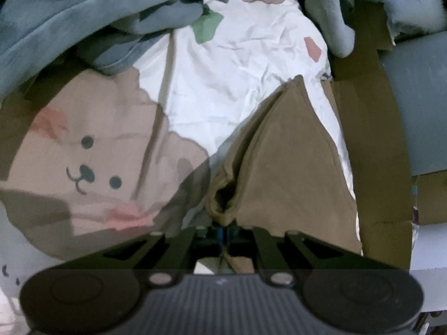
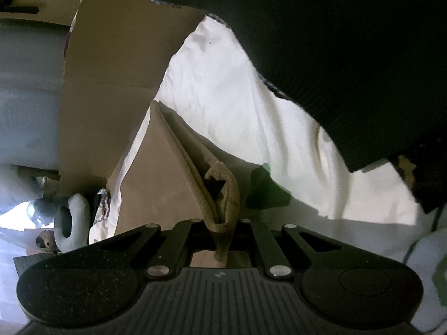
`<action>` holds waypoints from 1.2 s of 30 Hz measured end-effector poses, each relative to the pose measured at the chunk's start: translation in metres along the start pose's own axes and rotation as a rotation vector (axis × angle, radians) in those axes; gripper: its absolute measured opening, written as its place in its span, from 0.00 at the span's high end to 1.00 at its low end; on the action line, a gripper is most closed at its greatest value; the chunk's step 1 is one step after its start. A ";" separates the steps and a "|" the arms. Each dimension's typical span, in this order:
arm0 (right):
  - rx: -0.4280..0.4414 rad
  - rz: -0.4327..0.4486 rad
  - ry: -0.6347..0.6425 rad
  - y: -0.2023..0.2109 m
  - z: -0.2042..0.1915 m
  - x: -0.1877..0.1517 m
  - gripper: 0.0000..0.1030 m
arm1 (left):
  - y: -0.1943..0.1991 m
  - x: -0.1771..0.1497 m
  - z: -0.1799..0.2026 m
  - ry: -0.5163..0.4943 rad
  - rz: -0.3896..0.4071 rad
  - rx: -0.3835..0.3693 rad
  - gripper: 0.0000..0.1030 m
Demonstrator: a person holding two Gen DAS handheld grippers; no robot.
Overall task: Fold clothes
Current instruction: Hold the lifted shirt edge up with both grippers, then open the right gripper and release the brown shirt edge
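Note:
A tan-brown garment (image 1: pixel 282 156) lies folded on a white bedsheet (image 1: pixel 223 78) printed with a bear face. In the left wrist view my left gripper (image 1: pixel 222 230) is shut on a bunched corner of that garment, and the cloth rises from the sheet toward the jaws. In the right wrist view my right gripper (image 2: pixel 223 233) is shut on another doubled edge of the tan-brown garment (image 2: pixel 167 173), which hangs in layered folds between the closed fingers. The pads themselves are hidden by the cloth.
Blue-grey fleece clothing (image 1: pixel 83 16) is piled at the back left of the bed. Brown cardboard (image 1: pixel 368 128) and a grey roll (image 1: pixel 419 103) stand along the right side. A person's dark ribbed sleeve (image 2: pixel 349 55) fills the upper right of the right wrist view. A pale plush toy (image 2: pixel 74 217) lies low on the left.

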State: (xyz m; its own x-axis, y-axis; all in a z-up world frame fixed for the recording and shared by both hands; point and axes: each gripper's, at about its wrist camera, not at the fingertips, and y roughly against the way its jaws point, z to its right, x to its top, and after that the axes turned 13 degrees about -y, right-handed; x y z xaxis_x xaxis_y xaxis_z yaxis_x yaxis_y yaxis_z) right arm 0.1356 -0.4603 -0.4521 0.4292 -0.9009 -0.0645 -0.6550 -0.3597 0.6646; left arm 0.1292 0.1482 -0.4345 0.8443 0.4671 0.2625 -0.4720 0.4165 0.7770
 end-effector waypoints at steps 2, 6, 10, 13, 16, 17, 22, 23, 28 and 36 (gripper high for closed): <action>-0.008 0.002 0.000 0.006 0.003 0.000 0.99 | 0.001 -0.005 -0.002 0.001 -0.011 -0.003 0.98; -0.029 0.009 -0.006 0.022 0.012 -0.001 0.99 | 0.003 -0.015 -0.006 -0.001 -0.034 -0.008 0.98; -0.054 0.015 -0.015 0.036 0.022 -0.006 0.99 | 0.006 -0.021 -0.009 -0.003 -0.049 -0.017 0.98; -0.070 0.014 -0.020 0.043 0.030 -0.010 0.99 | 0.008 -0.023 -0.012 -0.004 -0.052 -0.023 0.98; -0.090 0.012 -0.015 0.044 0.034 -0.012 0.99 | 0.004 -0.024 -0.017 -0.009 -0.064 -0.023 0.98; -0.096 0.011 -0.013 0.042 0.036 -0.012 0.99 | 0.002 -0.025 -0.019 -0.005 -0.070 -0.022 0.98; -0.128 0.014 -0.028 0.035 0.044 -0.012 0.93 | -0.010 -0.024 -0.024 0.006 -0.095 -0.001 0.98; -0.146 0.017 -0.033 0.036 0.044 -0.012 0.91 | -0.011 -0.024 -0.024 0.003 -0.100 0.007 0.98; -0.254 0.048 0.016 0.053 0.034 -0.014 0.79 | -0.011 -0.020 -0.019 -0.007 -0.114 0.032 0.97; -0.278 0.084 0.163 0.089 -0.002 -0.017 0.75 | -0.009 -0.023 -0.027 -0.001 -0.086 -0.006 0.97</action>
State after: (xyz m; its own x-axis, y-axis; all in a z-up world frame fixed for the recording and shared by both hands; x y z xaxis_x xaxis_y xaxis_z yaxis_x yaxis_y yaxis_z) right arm 0.0718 -0.4767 -0.3901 0.4896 -0.8658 0.1036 -0.5073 -0.1861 0.8414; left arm 0.1073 0.1547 -0.4628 0.8821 0.4285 0.1955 -0.3992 0.4598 0.7933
